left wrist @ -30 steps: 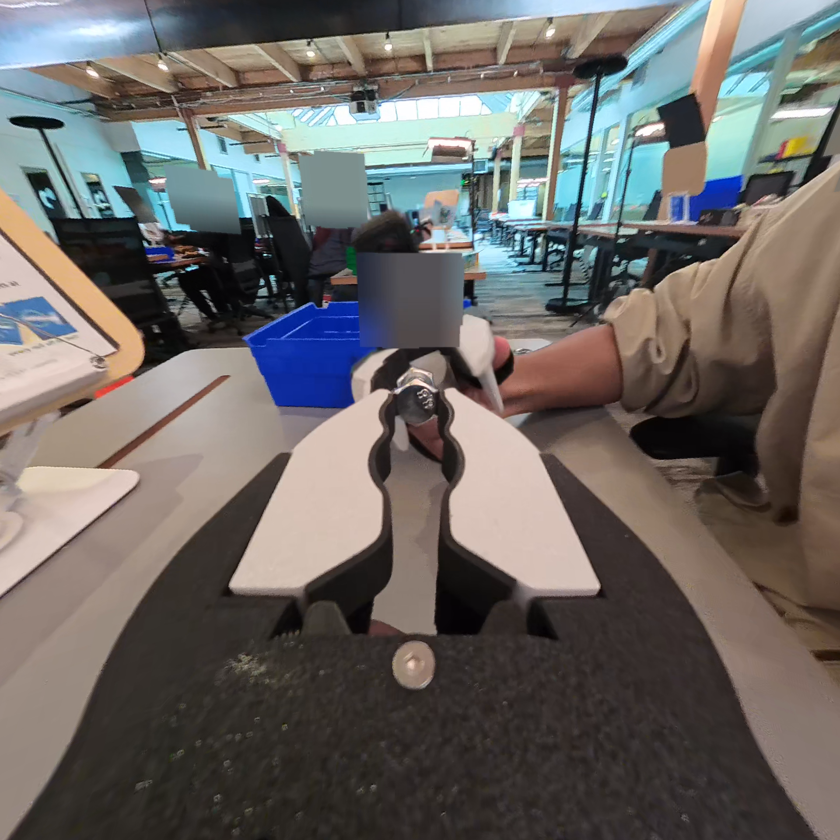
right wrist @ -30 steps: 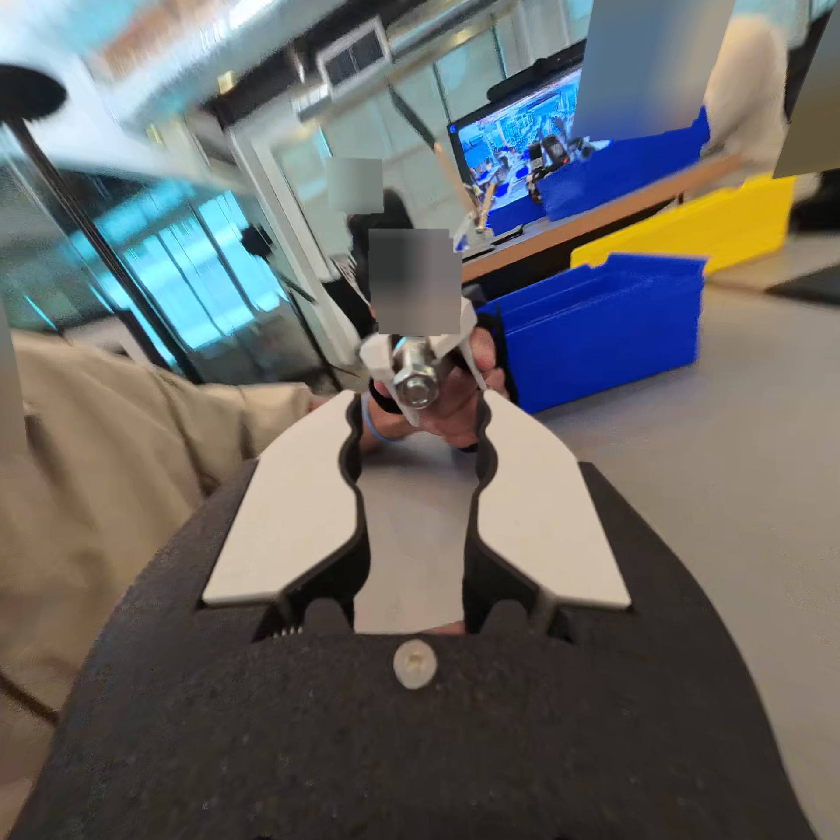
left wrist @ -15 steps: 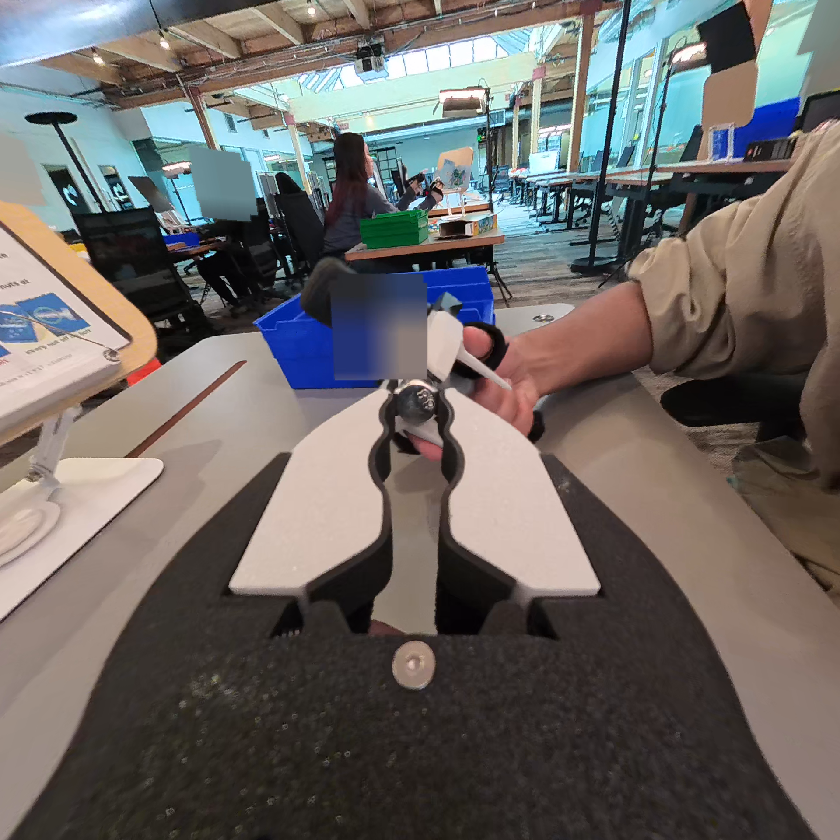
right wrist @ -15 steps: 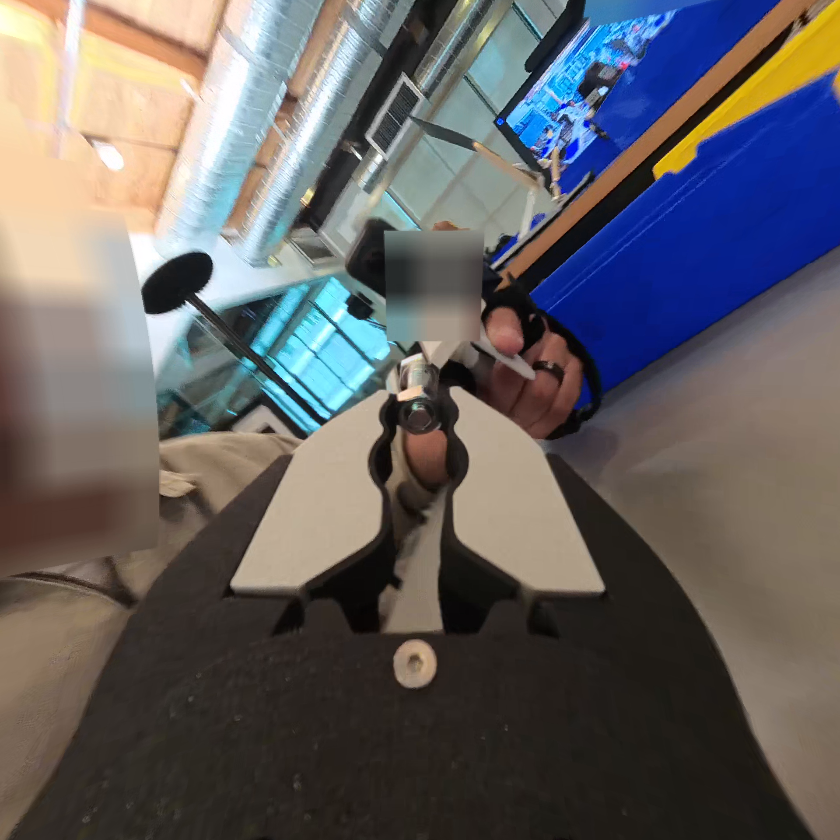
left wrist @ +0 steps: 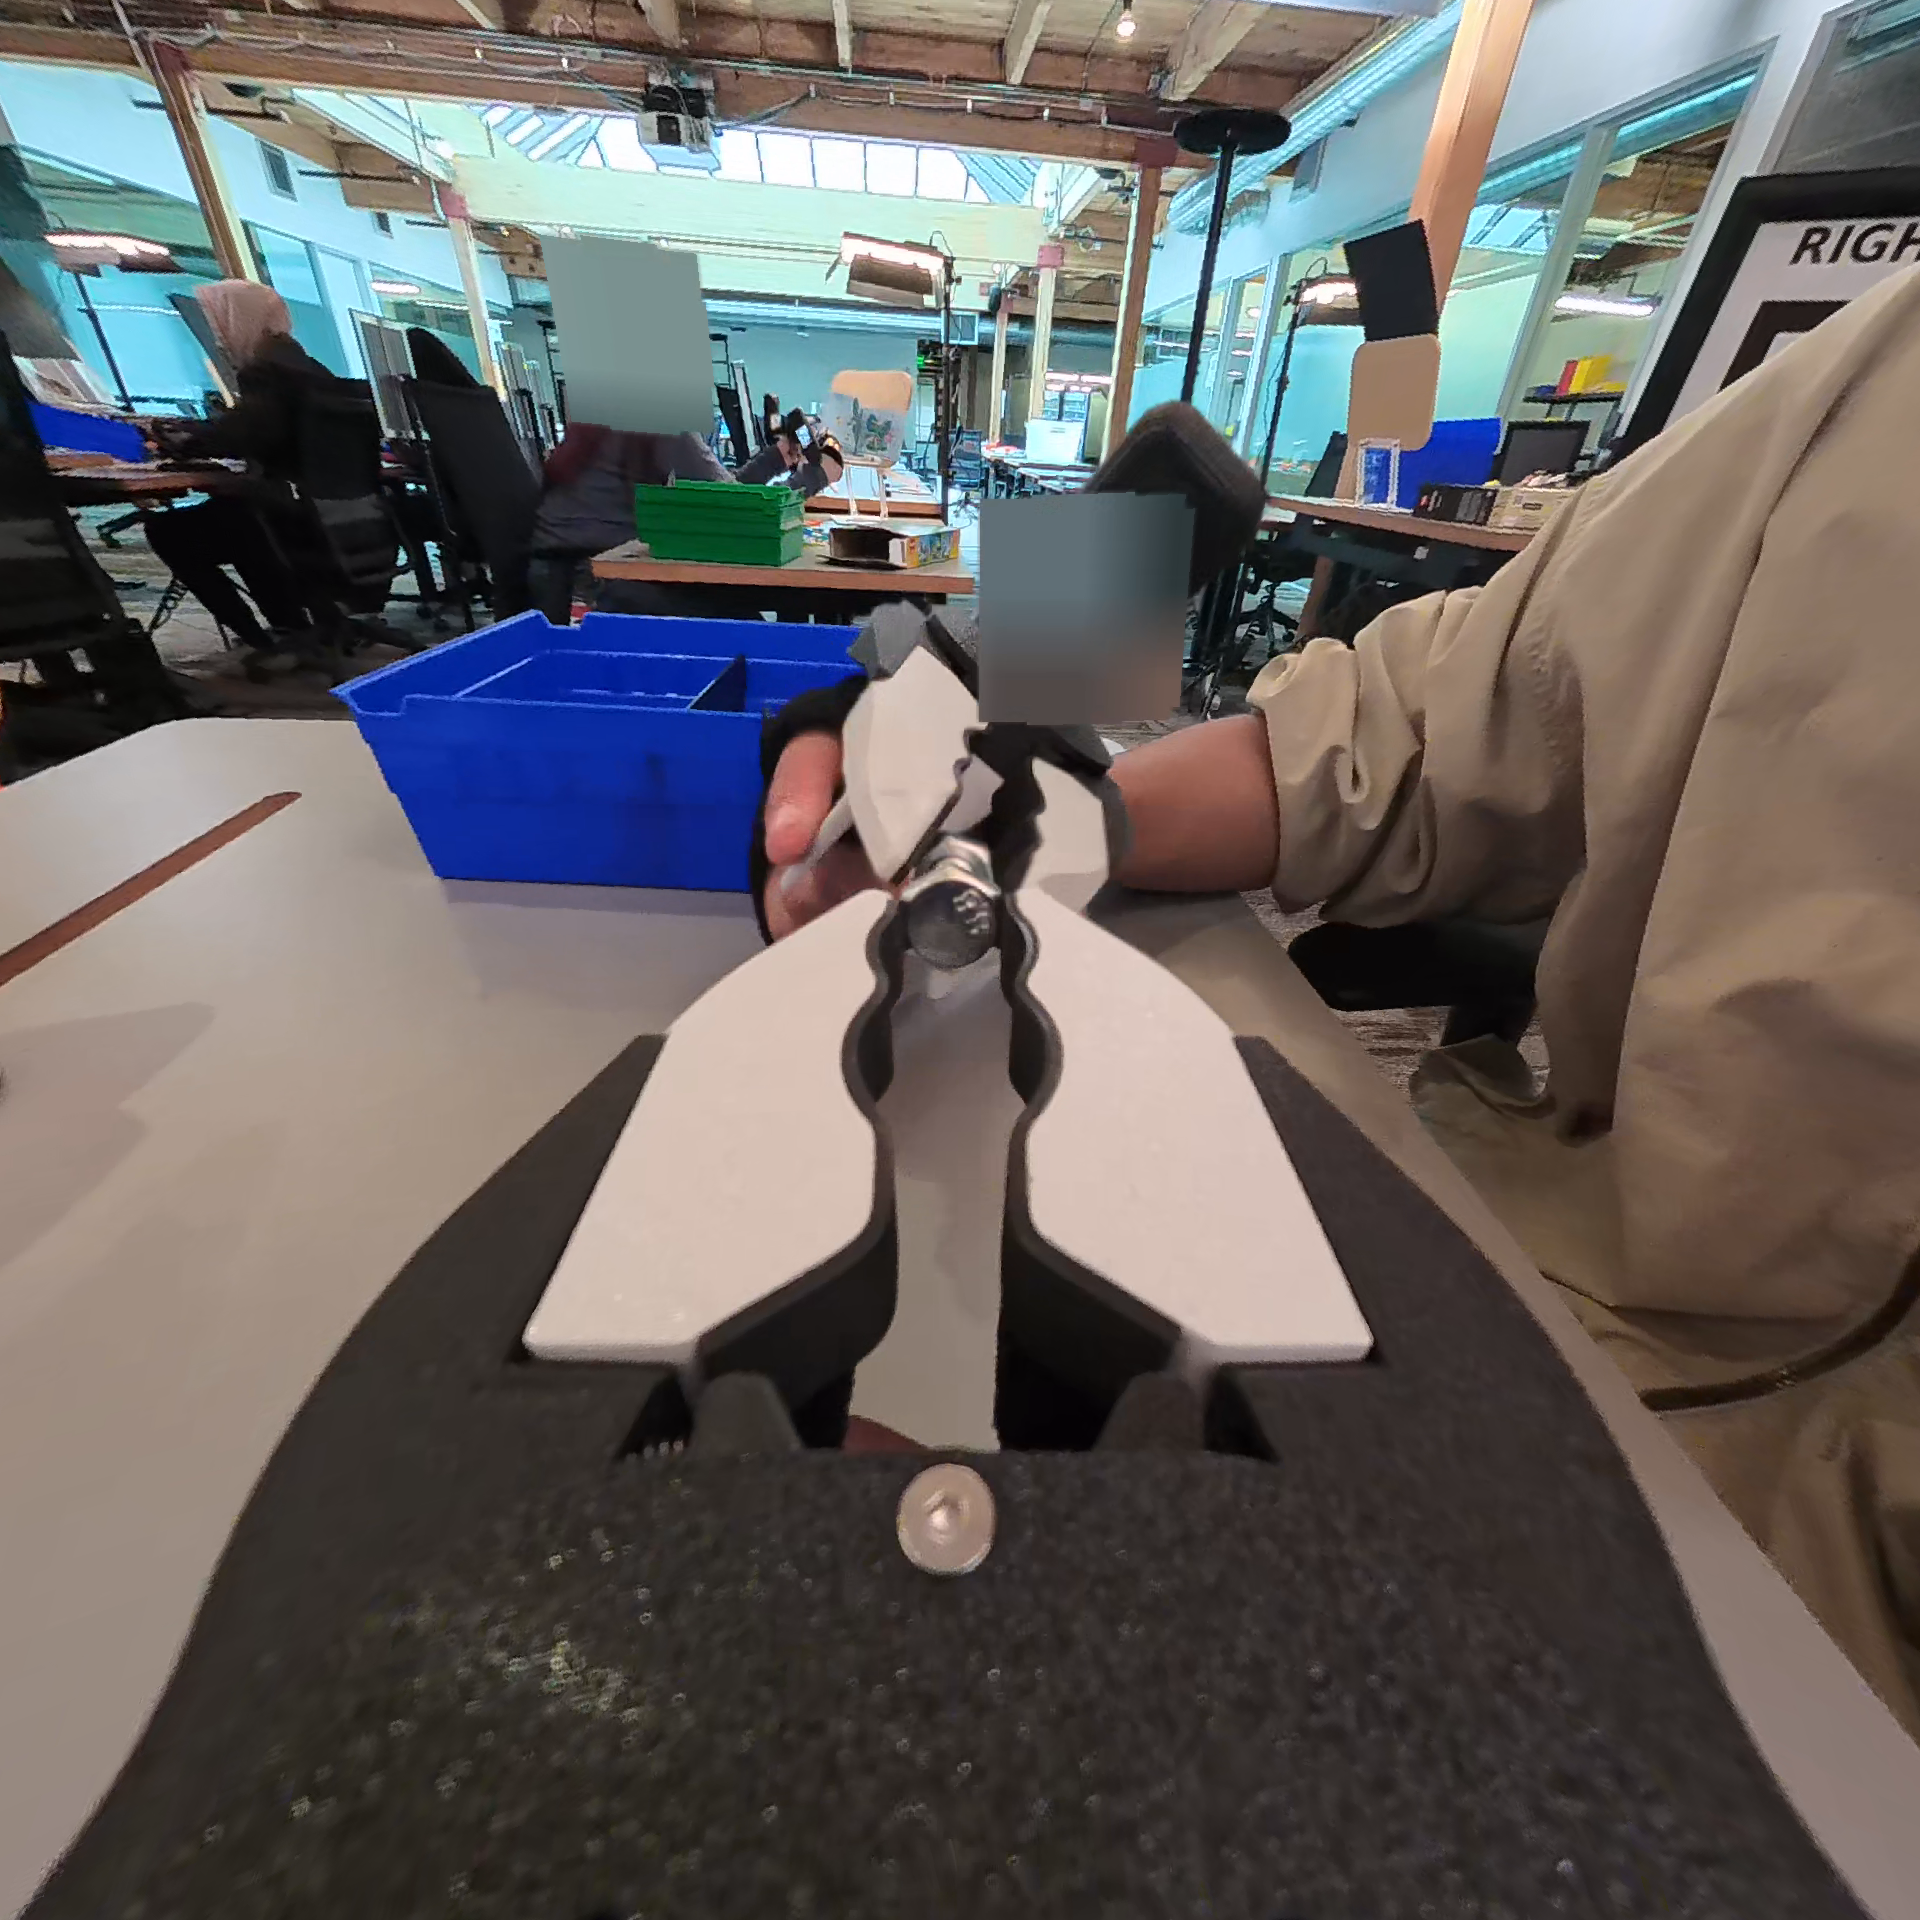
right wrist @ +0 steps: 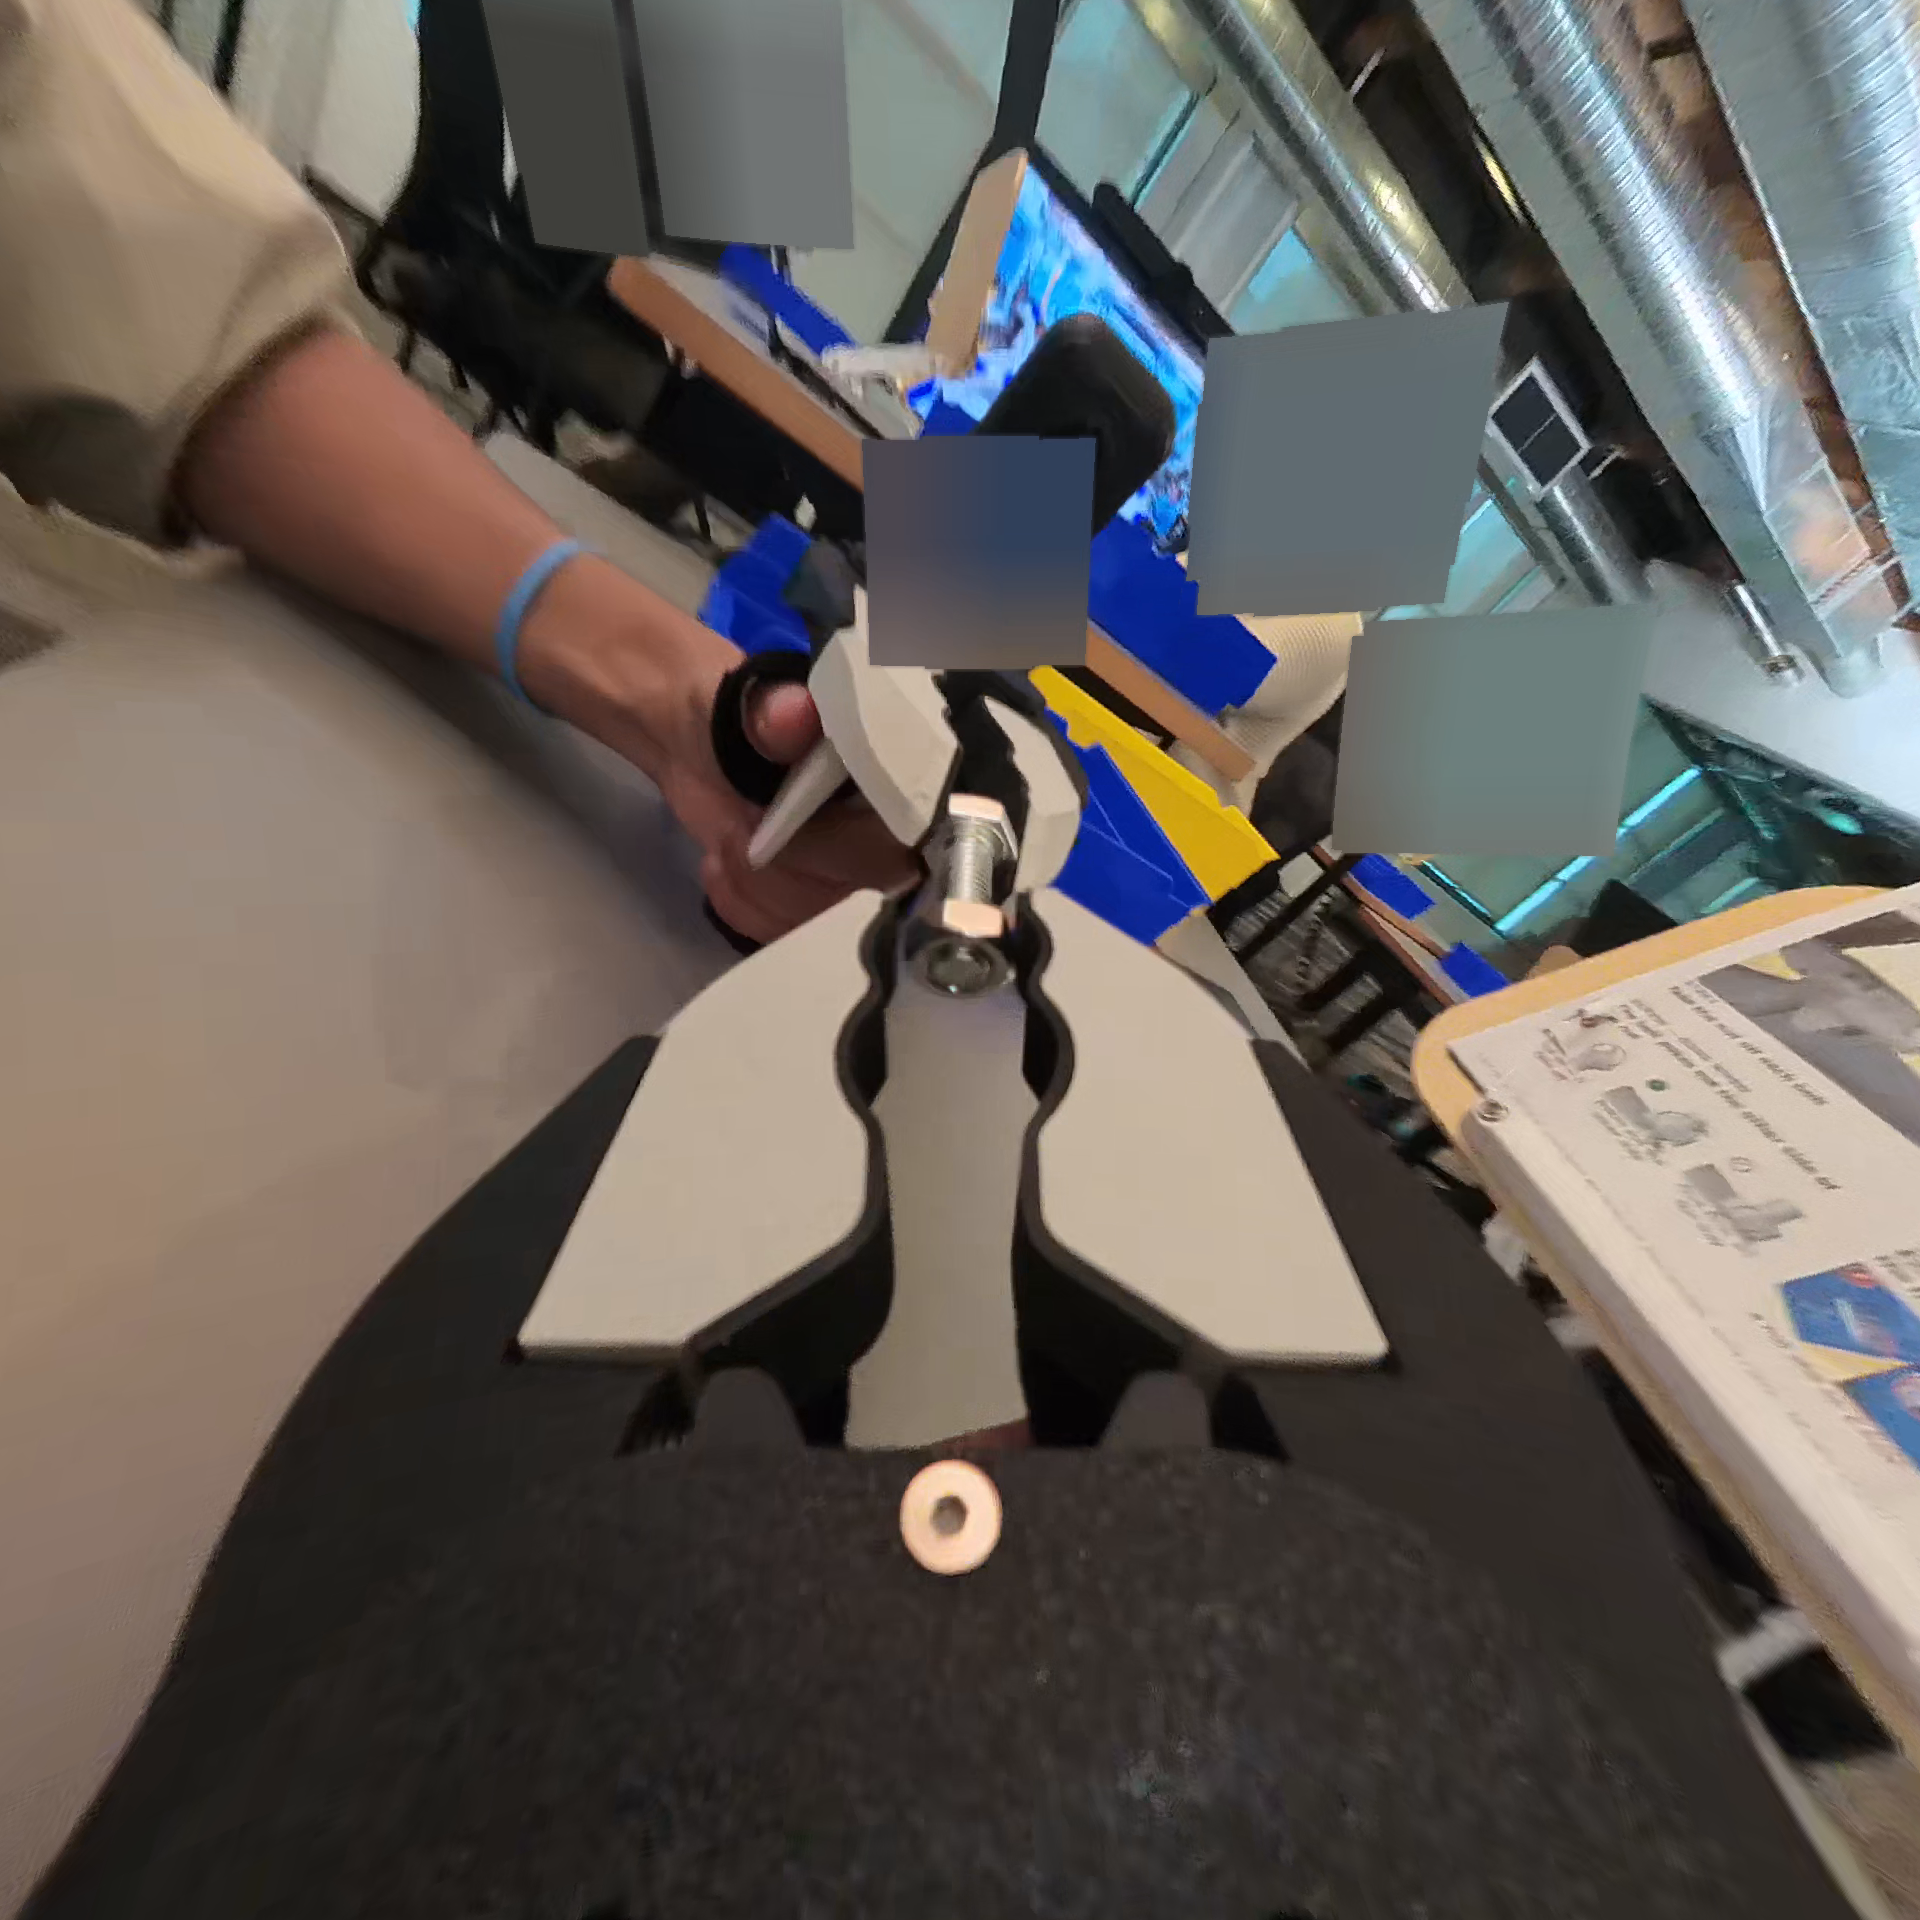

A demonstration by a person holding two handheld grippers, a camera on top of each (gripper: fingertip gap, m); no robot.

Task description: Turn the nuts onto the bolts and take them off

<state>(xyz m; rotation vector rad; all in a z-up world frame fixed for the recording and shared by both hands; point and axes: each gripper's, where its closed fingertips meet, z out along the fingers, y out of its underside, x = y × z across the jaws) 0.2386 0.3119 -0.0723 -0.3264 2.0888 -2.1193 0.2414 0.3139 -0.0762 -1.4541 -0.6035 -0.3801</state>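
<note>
From the left wrist camera, the left hand-held gripper [left wrist: 954, 925] was clamped on the hex head of the bolt [left wrist: 951, 920], held up above the grey counter [left wrist: 312, 1039]. The right hand-held gripper [left wrist: 961, 805] met it head-on from the far side, and a blue bin [left wrist: 582, 779] sat far left on the counter.

Over to the right wrist camera, tilted hard: the right hand-held gripper [right wrist: 958, 951] was squeezed onto the nut [right wrist: 958, 961] at the near end of the bolt's thread, with the left hand-held gripper [right wrist: 971, 816] pinching the bolt head at the far end. An instruction board [right wrist: 1714, 1195] stood at right.
</note>
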